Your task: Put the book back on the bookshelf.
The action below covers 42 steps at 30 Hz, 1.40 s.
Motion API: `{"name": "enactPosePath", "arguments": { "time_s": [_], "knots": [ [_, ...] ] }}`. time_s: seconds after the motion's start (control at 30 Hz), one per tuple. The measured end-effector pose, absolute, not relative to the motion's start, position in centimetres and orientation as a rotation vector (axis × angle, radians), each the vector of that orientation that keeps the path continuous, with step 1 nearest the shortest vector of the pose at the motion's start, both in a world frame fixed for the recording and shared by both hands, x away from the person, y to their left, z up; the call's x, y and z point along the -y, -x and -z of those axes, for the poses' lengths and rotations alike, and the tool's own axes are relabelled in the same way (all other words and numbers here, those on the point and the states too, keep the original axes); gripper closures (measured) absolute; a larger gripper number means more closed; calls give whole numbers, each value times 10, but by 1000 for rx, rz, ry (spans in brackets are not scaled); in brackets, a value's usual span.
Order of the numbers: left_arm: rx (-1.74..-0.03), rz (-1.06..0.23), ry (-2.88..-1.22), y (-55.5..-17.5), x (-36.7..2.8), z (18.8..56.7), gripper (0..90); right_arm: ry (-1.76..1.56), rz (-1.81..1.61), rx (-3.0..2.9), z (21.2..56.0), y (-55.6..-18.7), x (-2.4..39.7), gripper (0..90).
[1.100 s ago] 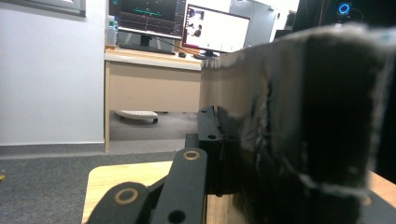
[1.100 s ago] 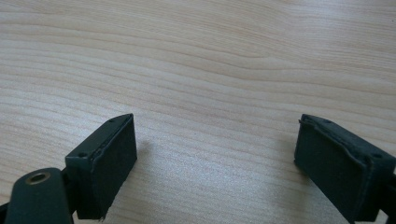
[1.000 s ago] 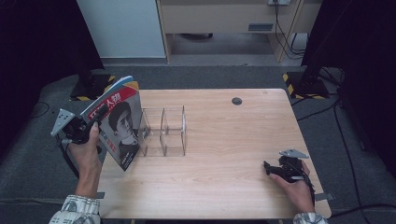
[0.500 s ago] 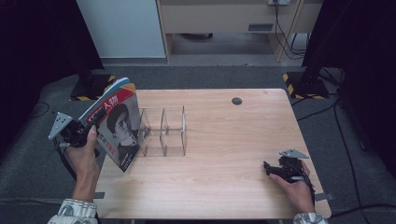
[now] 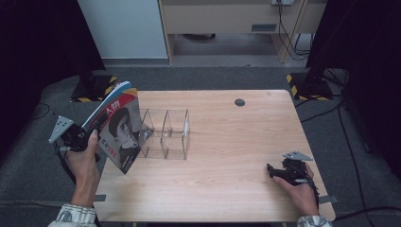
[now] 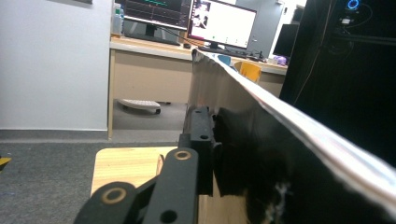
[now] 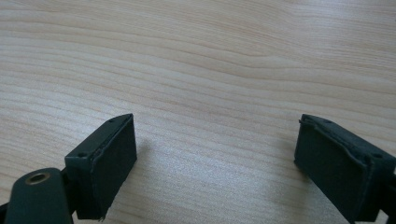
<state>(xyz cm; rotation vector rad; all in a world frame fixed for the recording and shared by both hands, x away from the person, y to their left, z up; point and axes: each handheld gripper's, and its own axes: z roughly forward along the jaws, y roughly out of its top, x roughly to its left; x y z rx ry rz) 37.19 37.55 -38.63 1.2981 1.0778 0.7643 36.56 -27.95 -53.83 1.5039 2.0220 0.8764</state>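
Leftward since before, left claw point(image 5: 87, 135) pinches the magazine point(image 5: 118, 127), easing open.

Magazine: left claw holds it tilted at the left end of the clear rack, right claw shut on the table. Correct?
Not quite. The right claw is open: the right gripper view shows its jaws wide apart over bare table. The rest stands: the left claw holds the magazine tilted at the left end of the rack.
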Motion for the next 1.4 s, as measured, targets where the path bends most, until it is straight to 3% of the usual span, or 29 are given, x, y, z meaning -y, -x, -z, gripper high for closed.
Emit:
{"name": "enactPosePath", "arguments": {
  "time_s": [0.43, 0.67, 1.0, 1.2, 1.4],
  "knots": [
    [-1117, -773, -1307, -374, -377, 389, 619, -1505, -877, -2022, 538, -366, 279, 130],
    [-1104, -741, -1310, -376, -379, 390, 344, -1498, -877, -2025, 538, -365, 280, 130],
    [-1095, -759, -1389, -374, -376, 395, 108, -1501, -877, -2025, 538, -365, 279, 129],
    [-1087, -763, -1431, -369, -370, 393, 33, -1499, -876, -2024, 538, -365, 280, 129],
    [-1078, -765, -1427, -366, -369, 390, 23, -1497, -878, -2028, 538, -365, 280, 126]
  ]
}}
